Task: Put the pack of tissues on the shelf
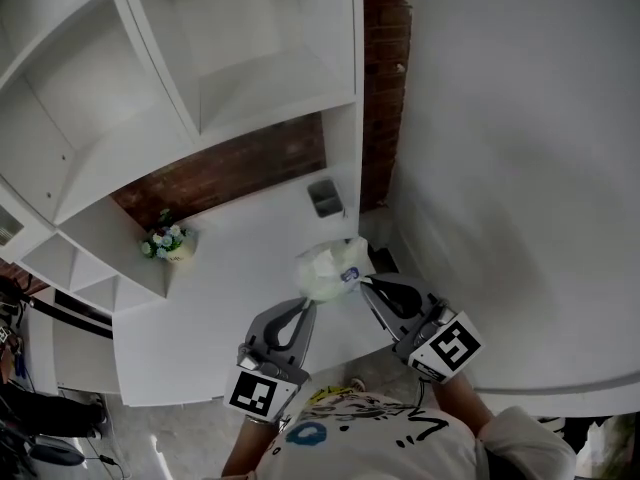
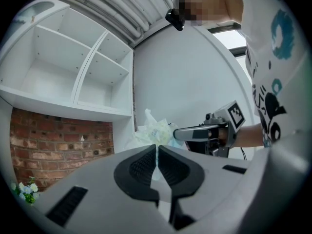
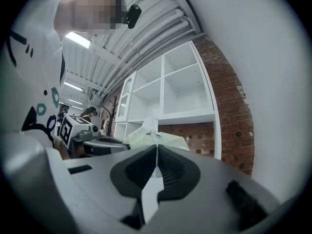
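While the left gripper (image 1: 307,305) and right gripper (image 1: 366,284) each have jaws pinched shut on the wrapper of the pack (image 1: 328,268), it hangs between them above the bench (image 1: 230,278): carry step, I'd say. Next needs a joint lift up-left into a shelf (image 1: 150,133) bay. Flowers (image 1: 165,240) left, brick wall (image 1: 235,168) behind, white wall (image 1: 520,118) right.

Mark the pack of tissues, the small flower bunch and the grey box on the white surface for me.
pack of tissues (image 1: 328,271): head view, middle of its pale wrapper.
flower bunch (image 1: 165,240): head view, on the blossoms.
grey box (image 1: 324,199): head view, its middle.
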{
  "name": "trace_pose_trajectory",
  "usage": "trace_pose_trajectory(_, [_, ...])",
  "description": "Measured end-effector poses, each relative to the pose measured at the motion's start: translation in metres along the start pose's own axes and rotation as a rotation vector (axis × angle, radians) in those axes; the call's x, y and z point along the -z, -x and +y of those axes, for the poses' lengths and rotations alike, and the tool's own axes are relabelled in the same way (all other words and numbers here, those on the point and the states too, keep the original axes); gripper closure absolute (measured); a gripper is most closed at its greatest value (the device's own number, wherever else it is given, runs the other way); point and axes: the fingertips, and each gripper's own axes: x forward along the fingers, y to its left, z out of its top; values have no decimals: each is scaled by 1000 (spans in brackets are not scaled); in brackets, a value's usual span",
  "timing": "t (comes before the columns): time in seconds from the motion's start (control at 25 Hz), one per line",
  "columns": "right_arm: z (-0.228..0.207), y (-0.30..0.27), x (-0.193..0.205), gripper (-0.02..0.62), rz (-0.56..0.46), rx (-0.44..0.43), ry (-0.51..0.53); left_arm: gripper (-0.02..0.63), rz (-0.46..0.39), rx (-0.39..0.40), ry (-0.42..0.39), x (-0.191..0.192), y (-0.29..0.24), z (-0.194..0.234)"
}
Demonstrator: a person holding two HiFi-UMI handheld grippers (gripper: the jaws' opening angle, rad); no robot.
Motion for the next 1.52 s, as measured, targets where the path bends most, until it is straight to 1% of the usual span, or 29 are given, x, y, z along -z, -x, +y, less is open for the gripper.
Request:
trace_pose_trajectory(0.2, [-7,-14,-15,566,-38,-40,45,587,-6,-35,-32,-7,-11,16])
trace_pose_trajectory(0.44, [-20,-34,-39,566,-89,-66,88,586,-37,-62,-79,-29,-22,40])
trace_pose_trajectory(0.56, [-28,-44,-48,568,-95,-65,106,587,-58,-67,-76,-38,-29,51])
trace_pose_trajectory(0.68, [-35,-57,-59,566,-105,-56,114,588,-71,-65,-79,-46,-36,64])
trace_pose_trajectory(0.8, [-35,-59,-65,566,-130,-35,108,586,-87,-54,-85,-49,-36,68])
trace_pose_trajectory(0.92, [-42,-66,-68,566,-120,-21,126,586,-98,-46,-82,-56,-41,77])
trace_pose_trajectory(1.04, [-47,-78,-85,567,-139,0,113,586,-105,-38,-98,-66,-48,89])
trace_pose_trajectory(1.16, [-48,-83,-95,567,-161,22,109,586,-121,-26,-120,-72,-51,94])
trace_pose_trajectory(1.52, [-45,-96,-110,568,-181,64,149,586,-162,-1,-116,-87,-46,110])
